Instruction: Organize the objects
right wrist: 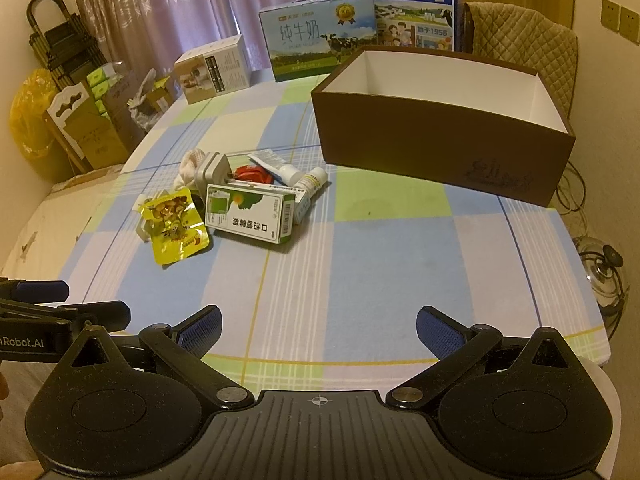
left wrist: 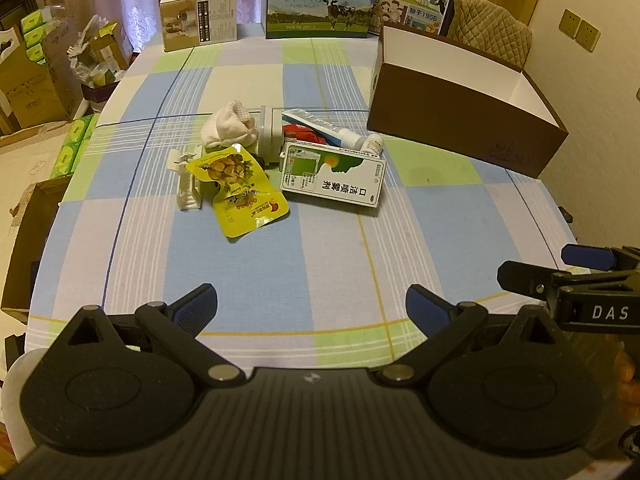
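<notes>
A small heap of objects is gathered near the middle of the checked tablecloth (left wrist: 248, 280), well apart from both grippers. At its front lies the green-and-white carton (left wrist: 334, 178), judged light and stiff, best taken across its narrow sides. Just beside it the yellow foil pouch (left wrist: 236, 188) lies flat; it is probably slippery and limp, so an edge pinch is advised. Behind are seen a soft white cloth (left wrist: 230, 124), a toothpaste tube (left wrist: 320, 126), a small bottle (left wrist: 374, 144) and a grey block (left wrist: 267, 132). The open brown box (left wrist: 464, 128), to the right of the heap, is presumed the destination.

The left gripper (left wrist: 312, 306) and the right gripper (right wrist: 319, 326) are both spread wide, nothing held.

The box's white interior, seemingly empty, is shown only in the right view, along with a red packet (right wrist: 252, 174) more plainly; the white plastic piece (left wrist: 186, 184) under the pouch is clearer in the left.
</notes>
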Demonstrator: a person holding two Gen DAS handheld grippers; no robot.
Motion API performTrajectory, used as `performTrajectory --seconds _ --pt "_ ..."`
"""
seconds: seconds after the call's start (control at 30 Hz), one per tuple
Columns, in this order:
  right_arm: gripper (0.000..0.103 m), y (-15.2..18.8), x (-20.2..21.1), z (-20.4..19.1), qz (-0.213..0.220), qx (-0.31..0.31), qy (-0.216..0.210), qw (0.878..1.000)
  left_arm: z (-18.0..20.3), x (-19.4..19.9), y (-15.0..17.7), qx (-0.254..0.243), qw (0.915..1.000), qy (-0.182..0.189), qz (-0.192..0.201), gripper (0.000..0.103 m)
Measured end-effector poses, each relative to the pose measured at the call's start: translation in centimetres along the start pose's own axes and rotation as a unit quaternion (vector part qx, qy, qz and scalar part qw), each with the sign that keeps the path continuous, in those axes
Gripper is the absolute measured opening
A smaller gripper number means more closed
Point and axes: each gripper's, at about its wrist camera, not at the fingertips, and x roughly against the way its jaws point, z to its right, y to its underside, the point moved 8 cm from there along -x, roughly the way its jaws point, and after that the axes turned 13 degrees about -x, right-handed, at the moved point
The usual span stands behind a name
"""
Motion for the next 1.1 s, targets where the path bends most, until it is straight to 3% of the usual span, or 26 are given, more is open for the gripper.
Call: performTrajectory --seconds 1.1 --pt "0.101 0.0 -1.0 0.0 -0.020 0.010 0.004 1.000 -0.6 -1.0 -0.1 0.009 0.9998 0.002 -0.016 0.099"
